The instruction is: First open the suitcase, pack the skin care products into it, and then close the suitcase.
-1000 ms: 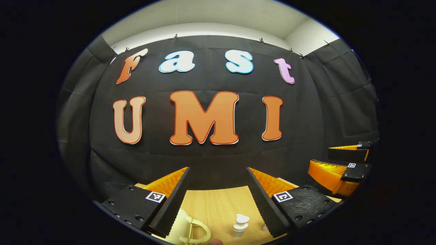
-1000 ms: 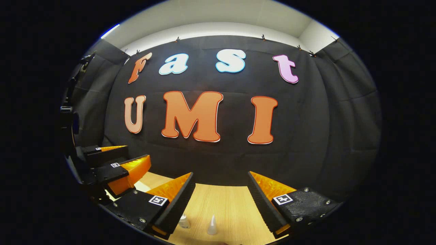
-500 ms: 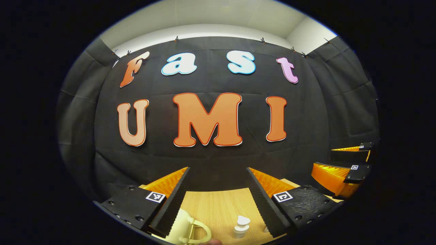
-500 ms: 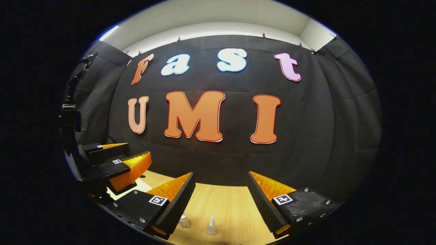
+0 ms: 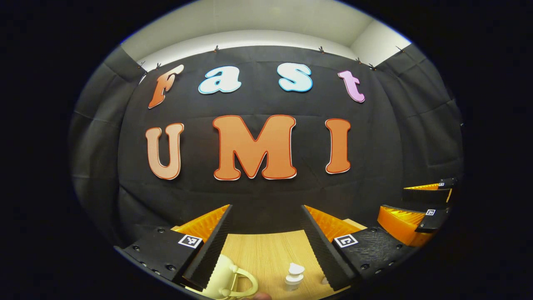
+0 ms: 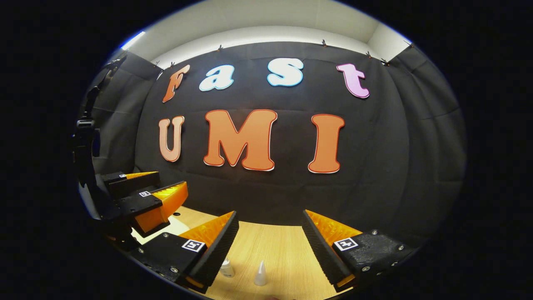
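Right now both grippers are held up level, facing the black cloth wall (image 5: 266, 196), with the wooden bench (image 5: 266, 254) low beneath them.

From the left gripper view, the left gripper (image 5: 266, 212) has its fingers spread wide with nothing between them. Below them, at the bottom edge, sits a cream-coloured suitcase (image 5: 222, 277) with a looped handle (image 5: 243, 283); so little of it shows that I cannot tell whether it is open or shut, or what is inside. Just beside it on the bench stands a small white pump bottle (image 5: 293, 277), upright and apart from the case. Off to the right the right gripper (image 5: 416, 208) hangs in the air, its fingers parted.

From the right gripper view, the right gripper (image 6: 270, 216) is likewise wide open and holds nothing. On the bench below stand two small skin care pieces: a little clear bottle (image 6: 227, 268) close under the inner edge of one finger, and a white cone-tipped bottle (image 6: 260, 274) near it, both upright and not touching. The left gripper (image 6: 156, 189) shows at the left, above a pale patch on the bench, fingers apart.
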### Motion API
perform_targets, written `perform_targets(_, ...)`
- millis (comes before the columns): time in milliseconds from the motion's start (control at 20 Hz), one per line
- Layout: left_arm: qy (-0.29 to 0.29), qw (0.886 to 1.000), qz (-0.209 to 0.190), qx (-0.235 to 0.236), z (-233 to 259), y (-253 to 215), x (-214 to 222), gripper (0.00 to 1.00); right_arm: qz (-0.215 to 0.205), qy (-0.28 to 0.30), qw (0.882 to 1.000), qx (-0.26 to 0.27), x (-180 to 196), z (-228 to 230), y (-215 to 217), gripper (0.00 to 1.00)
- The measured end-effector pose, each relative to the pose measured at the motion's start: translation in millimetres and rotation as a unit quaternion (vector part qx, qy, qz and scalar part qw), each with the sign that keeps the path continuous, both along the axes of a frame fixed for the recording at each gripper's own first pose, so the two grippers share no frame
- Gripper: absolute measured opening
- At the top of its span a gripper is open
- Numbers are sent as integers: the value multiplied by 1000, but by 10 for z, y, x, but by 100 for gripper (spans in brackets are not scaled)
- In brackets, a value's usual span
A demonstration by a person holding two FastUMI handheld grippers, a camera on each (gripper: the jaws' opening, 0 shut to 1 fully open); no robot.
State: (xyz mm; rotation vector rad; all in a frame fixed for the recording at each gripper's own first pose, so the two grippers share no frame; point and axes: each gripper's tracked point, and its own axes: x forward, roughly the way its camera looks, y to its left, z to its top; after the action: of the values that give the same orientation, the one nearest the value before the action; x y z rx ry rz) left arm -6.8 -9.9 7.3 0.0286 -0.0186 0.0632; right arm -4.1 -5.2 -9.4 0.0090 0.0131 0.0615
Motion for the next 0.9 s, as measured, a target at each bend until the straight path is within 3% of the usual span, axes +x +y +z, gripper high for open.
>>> perform_targets(450, 7, 999, 28, 28, -79, 286, -36, 99, -8, -7, 1000, -2, -3, 44, -199, 97)
perform_targets(900, 91, 988, 38, 119, -912, 548, -210, 99, -12, -3, 1000, -5, 71, 7, -337, 97)
